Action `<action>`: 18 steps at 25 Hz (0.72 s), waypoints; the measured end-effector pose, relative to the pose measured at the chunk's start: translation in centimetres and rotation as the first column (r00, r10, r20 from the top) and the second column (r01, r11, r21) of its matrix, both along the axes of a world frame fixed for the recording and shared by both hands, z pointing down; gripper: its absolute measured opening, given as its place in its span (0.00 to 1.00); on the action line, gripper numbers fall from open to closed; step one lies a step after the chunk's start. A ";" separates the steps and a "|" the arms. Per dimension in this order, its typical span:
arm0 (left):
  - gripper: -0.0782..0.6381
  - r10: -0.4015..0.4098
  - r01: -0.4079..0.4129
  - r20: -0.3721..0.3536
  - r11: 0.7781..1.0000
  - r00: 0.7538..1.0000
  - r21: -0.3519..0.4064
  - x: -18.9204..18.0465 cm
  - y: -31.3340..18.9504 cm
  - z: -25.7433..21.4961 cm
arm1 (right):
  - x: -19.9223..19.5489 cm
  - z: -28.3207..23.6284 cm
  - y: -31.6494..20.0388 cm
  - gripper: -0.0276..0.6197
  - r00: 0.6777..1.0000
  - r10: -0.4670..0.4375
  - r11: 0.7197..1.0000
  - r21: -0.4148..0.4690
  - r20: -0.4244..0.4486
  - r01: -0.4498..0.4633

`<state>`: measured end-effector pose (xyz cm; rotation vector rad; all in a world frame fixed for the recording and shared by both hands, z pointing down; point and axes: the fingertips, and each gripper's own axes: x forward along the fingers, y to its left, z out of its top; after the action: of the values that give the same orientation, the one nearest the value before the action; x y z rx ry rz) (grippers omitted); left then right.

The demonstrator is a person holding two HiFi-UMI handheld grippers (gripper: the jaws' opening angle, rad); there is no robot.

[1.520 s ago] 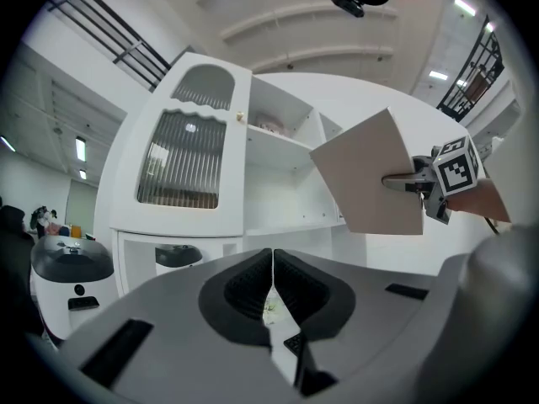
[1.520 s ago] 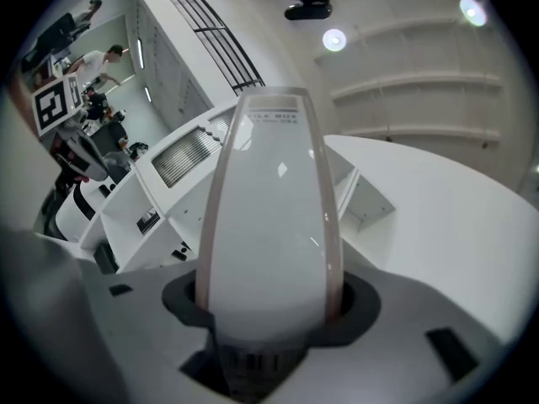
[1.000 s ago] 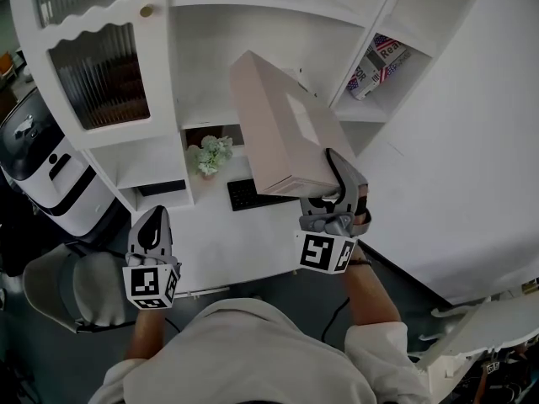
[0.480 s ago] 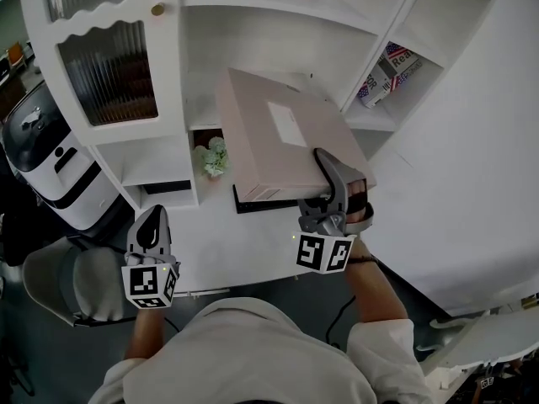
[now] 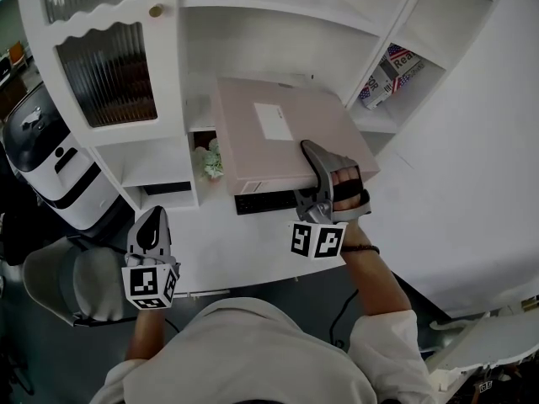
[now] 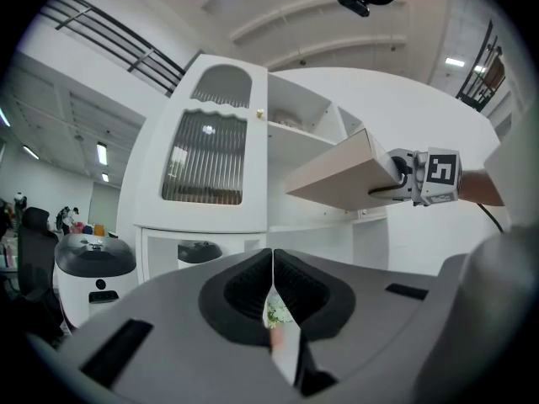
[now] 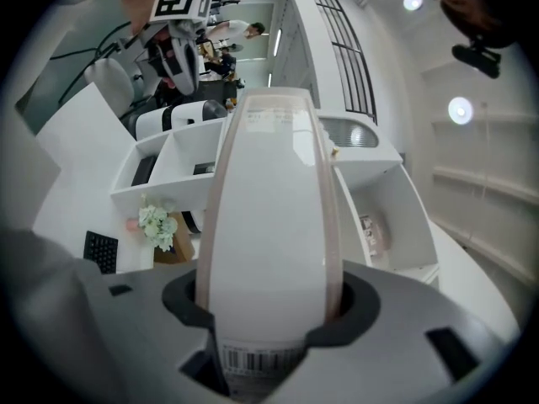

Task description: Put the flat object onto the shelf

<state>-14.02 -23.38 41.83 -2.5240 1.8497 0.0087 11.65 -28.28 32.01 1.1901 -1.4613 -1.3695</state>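
The flat object is a pale pink-beige box point(image 5: 278, 133) with a white label on top. It lies nearly level in the air, its far edge at the mouth of the middle compartment of the white shelf unit point(image 5: 278, 11). My right gripper point(image 5: 324, 182) is shut on the box's near edge; in the right gripper view the box point(image 7: 274, 225) fills the gap between the pads of that gripper point(image 7: 269, 310). My left gripper point(image 5: 154, 219) hangs low at the left, shut and empty, its pads meeting point(image 6: 272, 297). From there the box point(image 6: 337, 179) shows edge-on.
A black keyboard point(image 5: 265, 202) and a small flower pot point(image 5: 210, 160) sit on the desk under the box. Books point(image 5: 389, 74) stand in the right compartment. A ribbed glass cabinet door point(image 5: 105, 70), a white and black machine point(image 5: 42, 158) and a chair point(image 5: 67, 289) are at the left.
The box has swung from steeply tilted to nearly flat and moved toward the shelf opening, with my right gripper turning along. The left gripper has stayed put.
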 end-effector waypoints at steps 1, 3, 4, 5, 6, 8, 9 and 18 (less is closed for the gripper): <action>0.12 -0.004 0.004 -0.001 1.000 1.000 -0.002 -0.1 0.0 0.1 | 0.0 0.4 -0.4 0.45 1.000 0.001 1.000 -0.007 -0.015 -0.001; 0.12 -0.011 0.011 -0.002 1.000 1.000 -0.005 -0.3 0.0 0.2 | -0.1 1.0 -1.3 0.45 0.999 0.002 1.000 -0.023 -0.035 -0.003; 0.12 -0.016 0.016 -0.002 1.000 1.000 -0.007 -0.5 0.0 0.2 | -0.2 1.3 -1.7 0.45 0.999 0.004 1.000 -0.031 -0.042 -0.005; 0.12 -0.020 0.020 -0.002 1.000 1.000 -0.009 -0.6 0.1 0.2 | -0.3 1.6 -2.0 0.45 0.999 0.005 0.999 -0.038 -0.050 -0.007; 0.12 -0.025 0.025 -0.002 1.000 1.000 -0.010 -0.8 0.1 0.3 | -0.3 1.8 -2.4 0.45 0.998 0.007 0.999 -0.044 -0.056 -0.009; 0.12 -0.036 0.036 -0.001 0.999 0.999 -0.014 -1.2 0.1 0.4 | -0.4 2.2 -3.0 0.45 0.998 0.010 0.998 -0.056 -0.068 -0.013; 0.12 -0.041 0.041 -0.002 0.999 0.999 -0.016 -1.4 0.1 0.4 | -0.5 2.4 -3.3 0.45 0.997 0.011 0.998 -0.062 -0.075 -0.015; 0.12 -0.069 0.069 -0.001 0.997 0.998 -0.029 -1.9 0.2 0.9 | -0.7 5.0 -6.1 0.46 0.986 0.019 0.995 -0.098 -0.166 -0.036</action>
<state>-15.93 -23.19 42.72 -2.4778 1.9503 -0.0158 10.95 -34.38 37.06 1.0047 -1.3747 -1.3270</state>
